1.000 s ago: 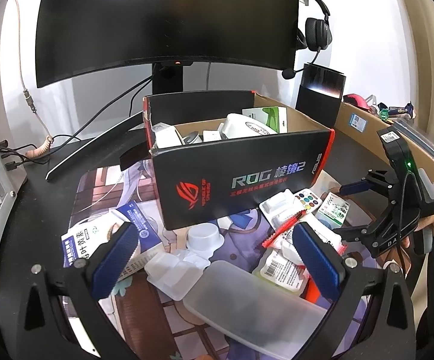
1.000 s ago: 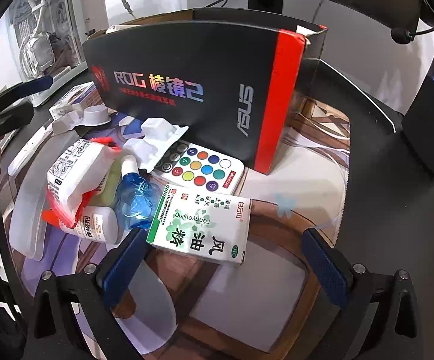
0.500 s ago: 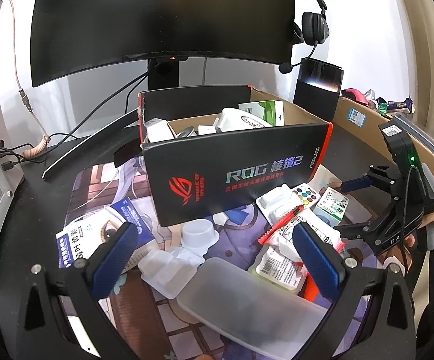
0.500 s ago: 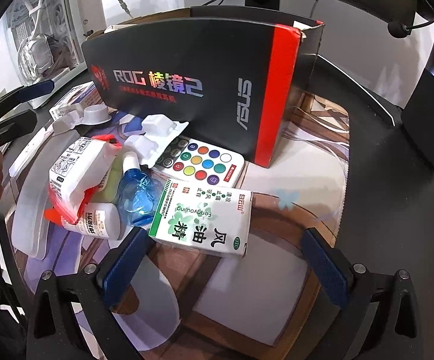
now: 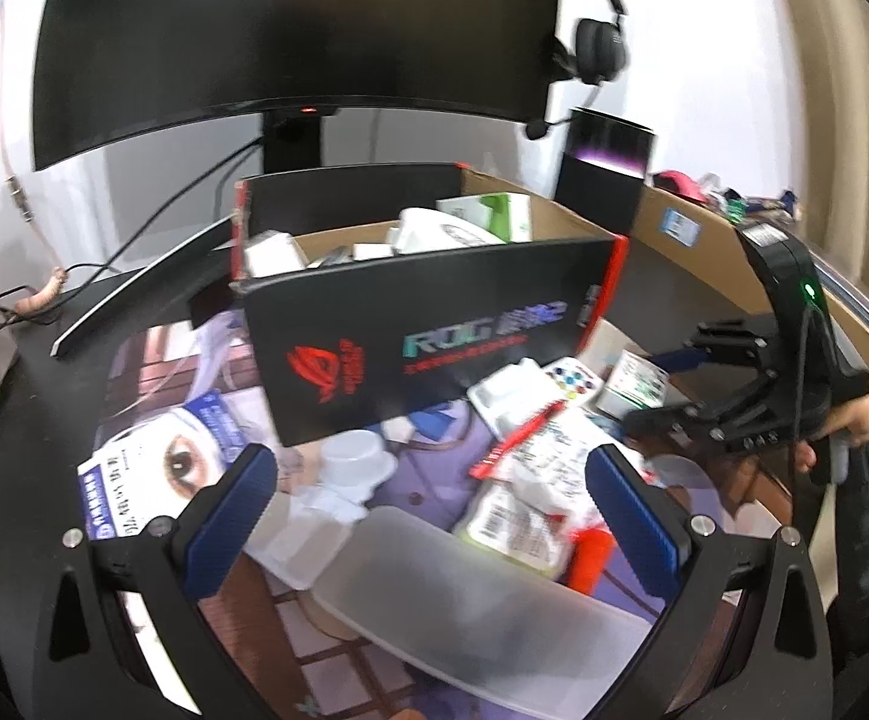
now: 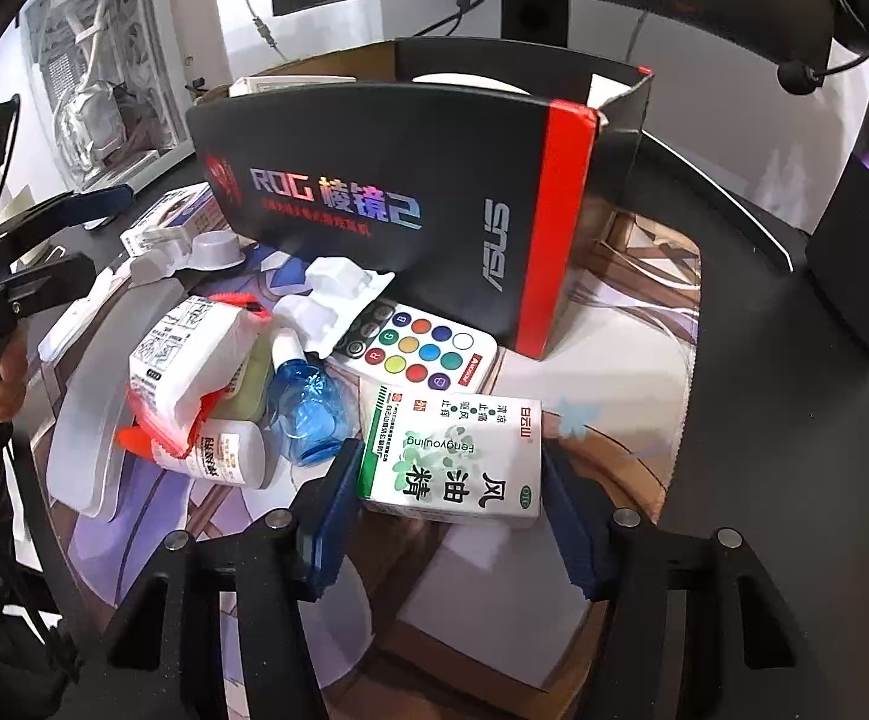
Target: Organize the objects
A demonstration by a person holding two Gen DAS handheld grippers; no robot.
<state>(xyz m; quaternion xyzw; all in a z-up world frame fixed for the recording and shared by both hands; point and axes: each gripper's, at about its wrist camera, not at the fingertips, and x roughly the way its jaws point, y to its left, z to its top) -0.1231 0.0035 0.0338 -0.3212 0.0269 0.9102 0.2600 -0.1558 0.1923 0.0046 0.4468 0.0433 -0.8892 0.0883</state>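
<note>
A green and white medicine box lies on the printed desk mat, in front of the black ROG carton. My right gripper straddles it, and its jaws are closing, with a blue pad against each short side of the box. The left wrist view shows the same gripper around the box, with a person's hand on its handle. My left gripper stands open above a frosted plastic lid, with nothing between its fingers.
A colour-button remote, a blue bottle, a white packet with red trim and white plastic trays crowd the mat left of the box. The carton holds several items. Behind it stand a monitor, a headset and a black speaker.
The right gripper's jaws have come in from wide open to both sides of the green and white box. The left gripper's view has tilted slightly, and the scene sits lower in it.
</note>
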